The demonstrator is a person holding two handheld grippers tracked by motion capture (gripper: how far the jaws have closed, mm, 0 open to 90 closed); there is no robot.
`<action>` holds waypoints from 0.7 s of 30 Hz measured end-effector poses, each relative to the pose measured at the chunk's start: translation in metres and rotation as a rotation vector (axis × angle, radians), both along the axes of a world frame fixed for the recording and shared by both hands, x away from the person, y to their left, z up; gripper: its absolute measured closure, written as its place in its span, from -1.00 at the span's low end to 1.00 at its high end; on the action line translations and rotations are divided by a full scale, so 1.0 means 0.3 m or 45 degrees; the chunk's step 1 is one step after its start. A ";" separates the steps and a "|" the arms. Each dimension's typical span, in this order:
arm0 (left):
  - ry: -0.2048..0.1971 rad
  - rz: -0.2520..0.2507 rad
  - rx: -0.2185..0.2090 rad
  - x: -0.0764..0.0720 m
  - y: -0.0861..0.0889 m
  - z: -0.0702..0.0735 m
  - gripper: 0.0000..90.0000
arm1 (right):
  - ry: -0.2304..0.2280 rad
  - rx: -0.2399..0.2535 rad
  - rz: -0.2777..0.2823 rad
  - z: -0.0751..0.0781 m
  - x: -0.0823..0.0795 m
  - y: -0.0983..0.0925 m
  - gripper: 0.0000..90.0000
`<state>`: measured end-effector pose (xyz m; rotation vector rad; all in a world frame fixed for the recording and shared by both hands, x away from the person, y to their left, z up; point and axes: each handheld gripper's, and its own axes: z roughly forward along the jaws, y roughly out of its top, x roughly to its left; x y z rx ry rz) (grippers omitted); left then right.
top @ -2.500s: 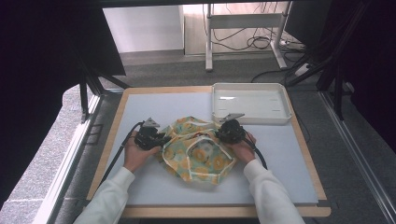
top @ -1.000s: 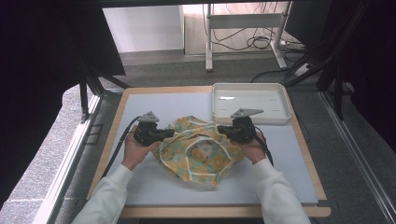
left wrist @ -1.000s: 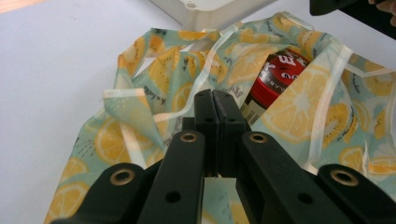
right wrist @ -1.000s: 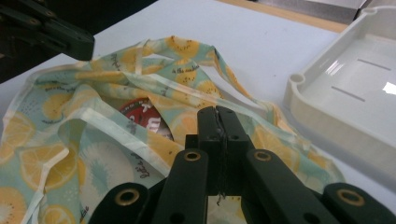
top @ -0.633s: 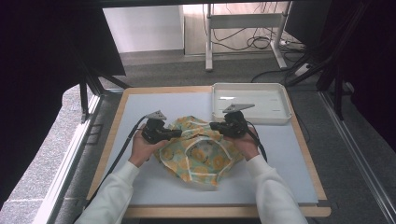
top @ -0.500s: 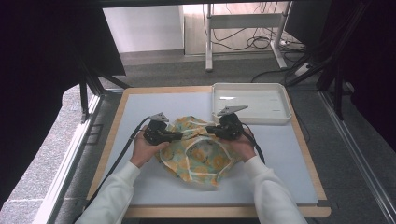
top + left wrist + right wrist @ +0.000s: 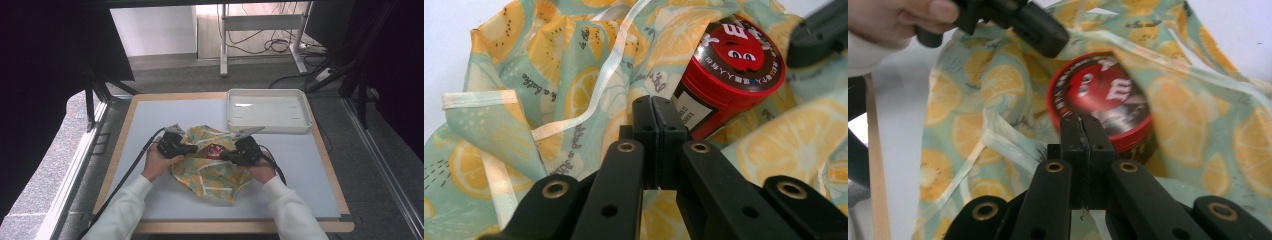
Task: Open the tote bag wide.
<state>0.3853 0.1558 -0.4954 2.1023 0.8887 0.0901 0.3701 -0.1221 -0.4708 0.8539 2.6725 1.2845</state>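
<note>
A lemon-print cloth bag (image 7: pixel 215 176) lies crumpled on the grey mat. A red round canister (image 7: pixel 215 149) with a cartoon lid lies on its side in the bag's opening. My left gripper (image 7: pixel 196 149) is shut at the bag's left edge, tips just left of the canister. In the left gripper view its jaws (image 7: pixel 655 107) are pressed together in front of the bag (image 7: pixel 564 65) and canister (image 7: pixel 729 65). My right gripper (image 7: pixel 223 156) is shut at the canister's right; its tips (image 7: pixel 1082 125) stand right in front of the lid (image 7: pixel 1098 95). Nothing visibly sits between either pair of jaws.
An empty white tray (image 7: pixel 270 128) stands at the back right of the mat (image 7: pixel 305 175). The table's wooden border (image 7: pixel 125 130) frames the mat. Cables trail from both grippers toward the person.
Both hands have drawn inward over the bag and slightly toward the person, the right one more. The red canister now shows in the opening between the tips.
</note>
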 end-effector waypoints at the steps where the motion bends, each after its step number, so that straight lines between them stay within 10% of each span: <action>1: -0.001 0.000 0.000 0.000 0.000 0.000 1.00 | -0.003 0.003 0.008 0.000 -0.010 0.000 0.98; 21: -0.006 0.007 -0.002 -0.003 0.001 0.001 1.00 | 0.037 -0.041 0.083 -0.057 -0.082 0.034 0.98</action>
